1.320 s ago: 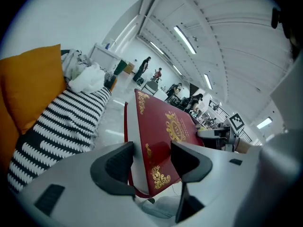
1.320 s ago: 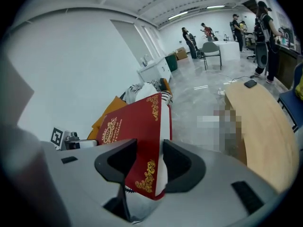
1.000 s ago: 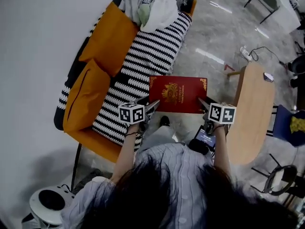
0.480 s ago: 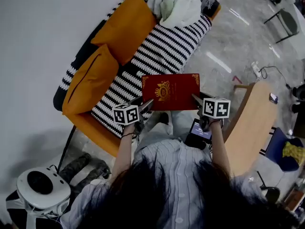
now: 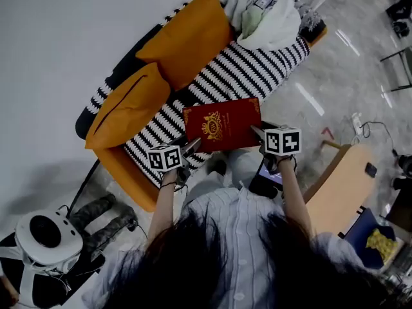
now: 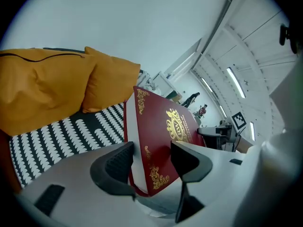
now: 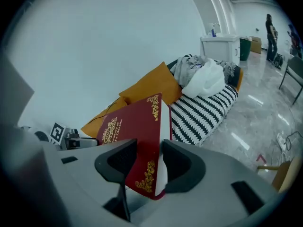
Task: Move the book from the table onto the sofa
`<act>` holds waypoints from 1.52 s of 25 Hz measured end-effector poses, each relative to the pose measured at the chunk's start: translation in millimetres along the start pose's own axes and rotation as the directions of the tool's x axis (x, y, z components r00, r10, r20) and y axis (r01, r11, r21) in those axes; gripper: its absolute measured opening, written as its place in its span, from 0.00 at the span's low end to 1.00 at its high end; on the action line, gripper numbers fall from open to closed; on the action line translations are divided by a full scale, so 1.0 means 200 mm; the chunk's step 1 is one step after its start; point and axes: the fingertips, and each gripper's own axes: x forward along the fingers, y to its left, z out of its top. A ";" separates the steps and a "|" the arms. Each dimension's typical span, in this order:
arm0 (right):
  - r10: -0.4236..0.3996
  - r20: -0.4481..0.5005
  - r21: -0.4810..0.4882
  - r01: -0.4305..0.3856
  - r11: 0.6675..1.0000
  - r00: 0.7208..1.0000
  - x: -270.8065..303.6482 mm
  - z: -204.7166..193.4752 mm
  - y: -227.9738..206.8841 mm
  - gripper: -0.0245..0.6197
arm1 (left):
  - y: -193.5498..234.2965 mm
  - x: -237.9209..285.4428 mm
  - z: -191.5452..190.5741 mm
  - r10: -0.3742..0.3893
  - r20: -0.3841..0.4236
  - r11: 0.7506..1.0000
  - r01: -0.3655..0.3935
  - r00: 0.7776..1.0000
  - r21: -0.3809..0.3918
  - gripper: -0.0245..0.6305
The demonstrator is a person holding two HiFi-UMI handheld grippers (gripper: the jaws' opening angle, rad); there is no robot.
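While we hold the red, gold-stamped book (image 5: 222, 124) in the air over the front edge of the sofa's (image 5: 251, 76) striped seat, our left gripper (image 5: 192, 145) is clamped on its near left corner and our right gripper (image 5: 257, 132) on its near right corner. Two orange cushions (image 5: 129, 105) lean on the backrest, a heap of clothes (image 5: 267, 15) fills the far end, and the wooden table (image 5: 338, 192) stands to our right.
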 end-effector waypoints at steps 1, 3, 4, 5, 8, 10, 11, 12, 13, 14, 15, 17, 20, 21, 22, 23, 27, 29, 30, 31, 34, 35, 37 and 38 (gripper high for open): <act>0.003 -0.016 -0.022 -0.003 1.000 1.000 0.03 0.03 -0.02 0.32 | 0.01 0.02 0.01 0.015 -0.008 1.000 -0.015 1.000 -0.002 0.43; 0.004 -0.051 -0.070 -0.008 0.998 0.999 0.08 0.08 -0.06 0.32 | 0.03 0.08 0.02 0.050 -0.034 0.999 -0.050 0.998 0.004 0.43; 0.008 -0.070 -0.091 -0.014 0.996 0.998 0.12 0.10 -0.07 0.32 | 0.04 0.10 0.03 0.068 -0.048 0.998 -0.067 0.997 0.007 0.43; 0.017 -0.088 -0.108 -0.027 0.994 0.996 0.15 0.12 -0.08 0.32 | 0.06 0.13 0.03 0.085 -0.060 0.996 -0.085 0.995 0.008 0.43; 0.047 -0.129 -0.131 -0.064 0.989 0.991 0.26 0.17 -0.11 0.32 | 0.12 0.17 0.06 0.127 -0.072 0.992 -0.128 0.989 -0.013 0.43; 0.048 -0.150 -0.137 -0.069 0.988 0.987 0.33 0.20 -0.14 0.32 | 0.16 0.20 0.08 0.147 -0.064 0.988 -0.149 0.987 -0.036 0.43; 0.054 -0.161 -0.136 -0.077 0.988 0.985 0.36 0.22 -0.15 0.31 | 0.18 0.21 0.09 0.155 -0.060 0.986 -0.158 0.986 -0.048 0.43; 0.062 -0.172 -0.136 -0.086 0.987 0.983 0.40 0.23 -0.16 0.31 | 0.20 0.23 0.09 0.163 -0.058 0.984 -0.167 0.985 -0.061 0.43; 0.069 -0.184 -0.138 -0.095 0.986 0.981 0.44 0.25 -0.16 0.31 | 0.22 0.24 0.10 0.171 -0.056 0.982 -0.174 0.984 -0.073 0.43; 0.075 -0.195 -0.143 -0.104 0.984 0.978 0.49 0.26 -0.17 0.31 | 0.25 0.26 0.10 0.178 -0.056 0.980 -0.182 0.982 -0.085 0.43; 0.080 -0.205 -0.148 -0.112 0.983 0.975 0.54 0.27 -0.18 0.31 | 0.28 0.28 0.10 0.185 -0.057 0.977 -0.190 0.981 -0.097 0.43; 0.092 -0.224 -0.151 -0.128 0.980 0.970 0.64 0.29 -0.19 0.31 | 0.35 0.31 0.09 0.202 -0.056 0.971 -0.208 0.978 -0.122 0.43; 0.108 -0.252 -0.139 -0.146 0.979 0.962 0.79 0.27 -0.21 0.31 | 0.47 0.35 0.06 0.219 -0.052 0.960 -0.225 0.974 -0.168 0.43; 0.114 -0.258 -0.131 -0.152 0.980 0.959 0.83 0.26 -0.21 0.31 | 0.51 0.36 0.05 0.224 -0.048 0.956 -0.229 0.973 -0.181 0.43; 0.121 -0.263 -0.123 -0.158 0.980 0.957 0.88 0.25 -0.22 0.31 | 0.55 0.38 0.05 0.228 -0.044 0.953 -0.232 0.973 -0.193 0.43; 0.127 -0.265 -0.115 -0.162 0.980 0.956 0.93 0.25 -0.22 0.31 | 0.59 0.39 0.04 0.231 -0.039 0.951 -0.234 0.972 -0.203 0.43; 0.137 -0.273 -0.082 -0.165 0.983 0.952 1.13 0.23 -0.26 0.31 | 0.75 0.47 0.02 0.246 -0.046 0.940 -0.250 0.968 -0.234 0.43; 0.138 -0.276 -0.064 -0.162 0.985 0.951 1.23 0.22 -0.28 0.31 | 0.83 0.51 0.01 0.246 -0.052 0.934 -0.251 0.968 -0.255 0.43; 0.140 -0.276 -0.058 -0.162 0.985 0.951 1.28 0.22 -0.30 0.30 | 0.85 0.53 0.00 0.242 -0.053 0.932 -0.247 0.969 -0.266 0.43; 0.143 -0.277 -0.055 -0.164 0.985 0.950 1.32 0.21 -0.31 0.30 | 0.88 0.55 -0.01 0.239 -0.053 0.930 -0.245 0.969 -0.276 0.43; 0.154 -0.281 -0.069 -0.180 0.981 0.947 1.43 0.19 -0.34 0.30 | 0.96 0.60 -0.05 0.243 -0.058 0.925 -0.249 0.968 -0.288 0.43; 0.155 -0.283 -0.077 -0.183 0.980 0.946 1.46 0.19 -0.34 0.30 | 0.99 0.62 -0.06 0.245 -0.063 0.924 -0.253 0.967 -0.286 0.43; 0.153 -0.289 -0.087 -0.185 0.979 0.945 1.52 0.17 -0.35 0.30 | 1.03 0.64 -0.08 0.248 -0.073 0.923 -0.259 0.966 -0.283 0.43; 0.152 -0.290 -0.093 -0.186 0.978 0.945 1.54 0.16 -0.35 0.30 | 1.04 0.64 -0.09 0.255 -0.078 0.922 -0.267 0.964 -0.281 0.43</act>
